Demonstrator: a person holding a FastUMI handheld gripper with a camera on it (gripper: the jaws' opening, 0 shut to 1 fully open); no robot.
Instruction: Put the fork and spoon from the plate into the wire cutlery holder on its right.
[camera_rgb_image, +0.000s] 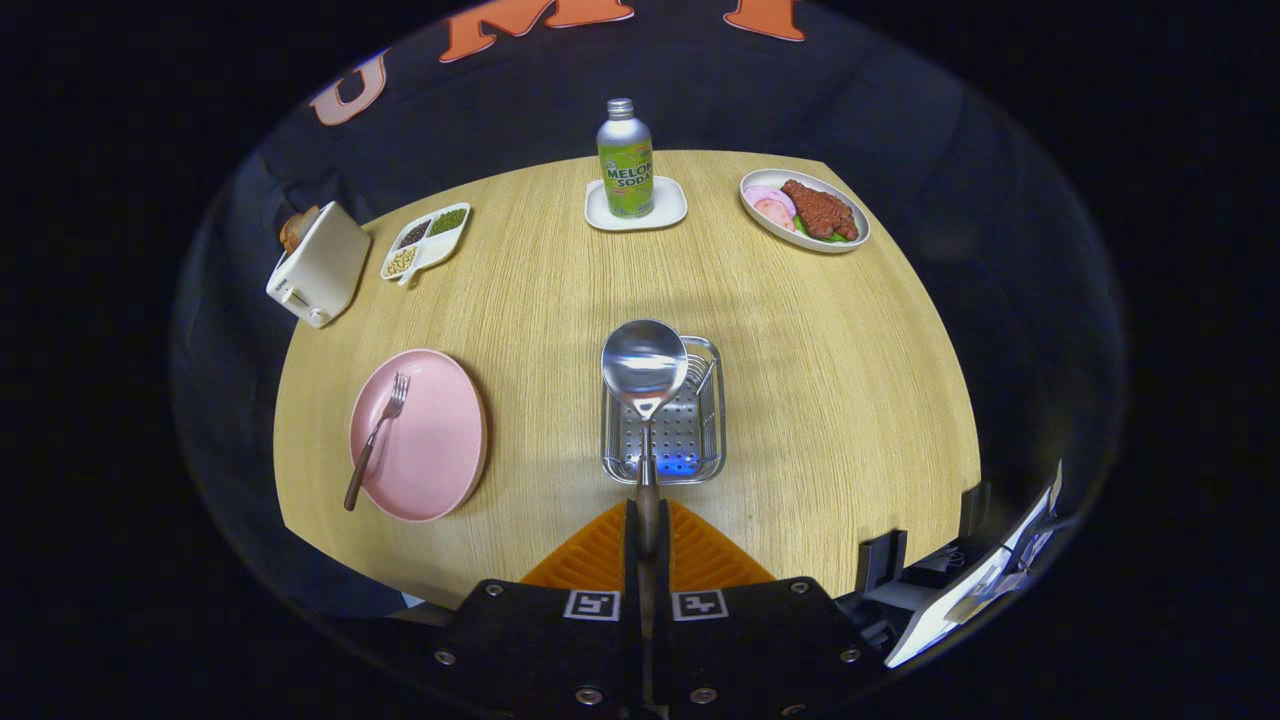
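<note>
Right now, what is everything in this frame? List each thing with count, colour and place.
table: 1, light wood, under everything.
plate: 1, pink, left of the holder.
fork: 1, metal with dark handle, lying on the plate, handle over its near rim.
holder: 1, silver wire, just ahead of the gripper.
spoon: 1, silver, held with its bowl over the holder.
bottle: 1, green and silver, on a white coaster at the far edge.
coaster: 1, white, under the bottle.
food dish: 1, white with food on it, far right.
divided dish: 1, white, holds beans, far left.
toaster: 1, cream, at the left edge.
gripper: 1, shut on the spoon's handle.
</note>
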